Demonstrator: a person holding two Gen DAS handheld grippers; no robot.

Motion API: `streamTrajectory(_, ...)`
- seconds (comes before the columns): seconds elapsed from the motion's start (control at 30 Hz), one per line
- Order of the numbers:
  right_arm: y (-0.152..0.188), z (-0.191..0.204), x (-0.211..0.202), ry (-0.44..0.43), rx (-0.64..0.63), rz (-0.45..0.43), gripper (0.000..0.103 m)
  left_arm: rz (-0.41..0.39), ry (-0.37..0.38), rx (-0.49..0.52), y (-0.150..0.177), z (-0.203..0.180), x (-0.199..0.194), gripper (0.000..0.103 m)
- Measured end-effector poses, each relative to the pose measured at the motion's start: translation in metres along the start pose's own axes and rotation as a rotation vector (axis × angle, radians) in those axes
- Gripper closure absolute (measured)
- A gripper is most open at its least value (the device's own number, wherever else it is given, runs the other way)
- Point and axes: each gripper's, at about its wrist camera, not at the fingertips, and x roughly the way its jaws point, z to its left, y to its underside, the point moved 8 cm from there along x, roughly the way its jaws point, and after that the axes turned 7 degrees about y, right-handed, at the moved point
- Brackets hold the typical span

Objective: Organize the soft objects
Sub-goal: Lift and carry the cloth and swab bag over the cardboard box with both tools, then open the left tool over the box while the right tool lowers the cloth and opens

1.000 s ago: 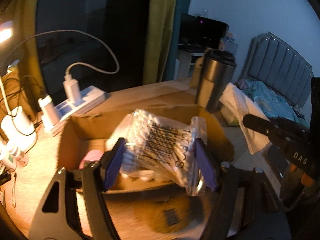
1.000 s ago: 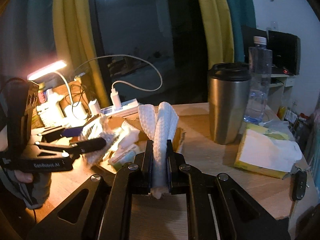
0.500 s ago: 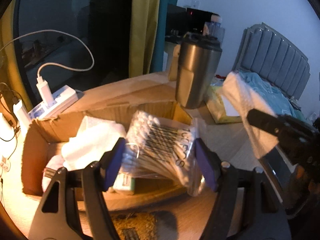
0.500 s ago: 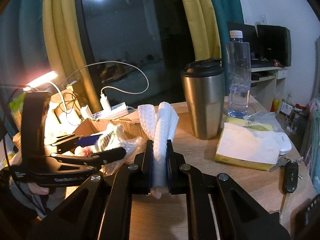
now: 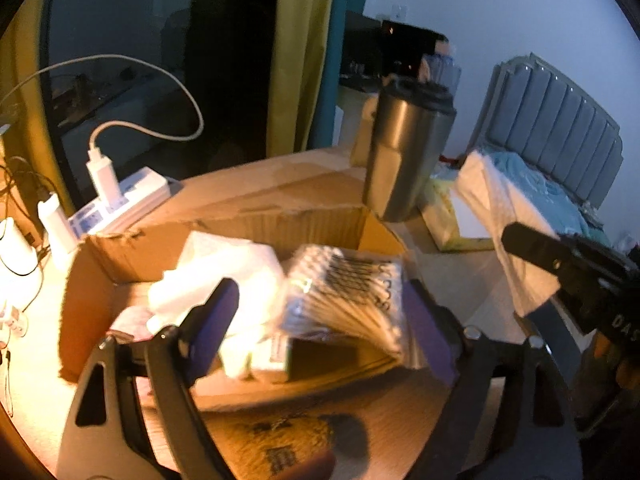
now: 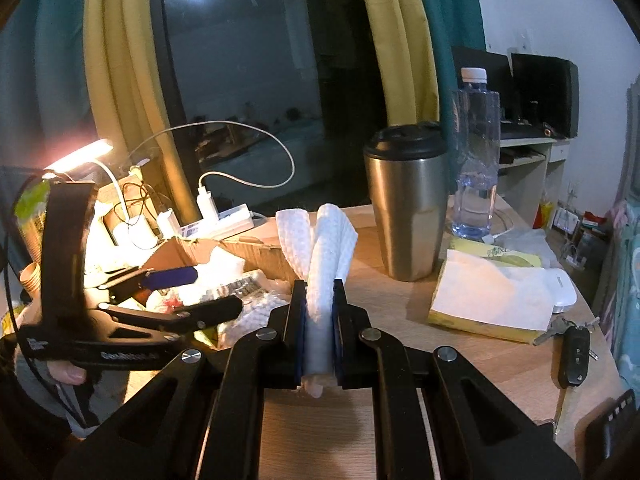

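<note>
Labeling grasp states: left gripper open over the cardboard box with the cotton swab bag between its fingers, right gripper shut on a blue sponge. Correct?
Not quite. The right gripper is shut on a folded white towel, not a blue sponge; the right wrist view shows it plainly. The rest stands: the left gripper is open over the cardboard box with the cotton swab bag between its fingers.

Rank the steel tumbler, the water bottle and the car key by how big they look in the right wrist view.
1. steel tumbler, largest.
2. water bottle, narrower, and farther back, so unsure.
3. car key, clearly smallest.
</note>
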Motion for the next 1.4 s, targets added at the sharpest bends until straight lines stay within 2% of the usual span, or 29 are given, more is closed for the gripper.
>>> streamTrajectory(0.27, -0.006, 0.034, -0.004, -0.020, -0.048, -0.003, 0.091, -0.076, -0.004, -0.047, -0.004, 0.026, -0.043, 0.018)
streamTrajectory(0.5, -0.010, 0.069, 0.000, -0.034, -0.095, 0.004, 0.091, -0.100, 0.002, -0.079, 0.003, 0.053, -0.070, 0.018)
streamTrajectory(0.7, -0.013, 0.102, 0.009, -0.052, -0.131, 0.011, 0.091, -0.125, -0.023, -0.110, 0.012, 0.087, -0.092, 0.018)
streamTrajectory(1.2, -0.012, 0.180, 0.045, -0.092, -0.198, 0.053, 0.091, -0.121, -0.151, -0.167, 0.042, 0.169, -0.129, 0.018)
streamTrajectory(1.4, -0.008, 0.202, 0.063, -0.101, -0.218, 0.073, 0.091, -0.102, -0.157, -0.188, 0.057, 0.185, -0.129, 0.018)
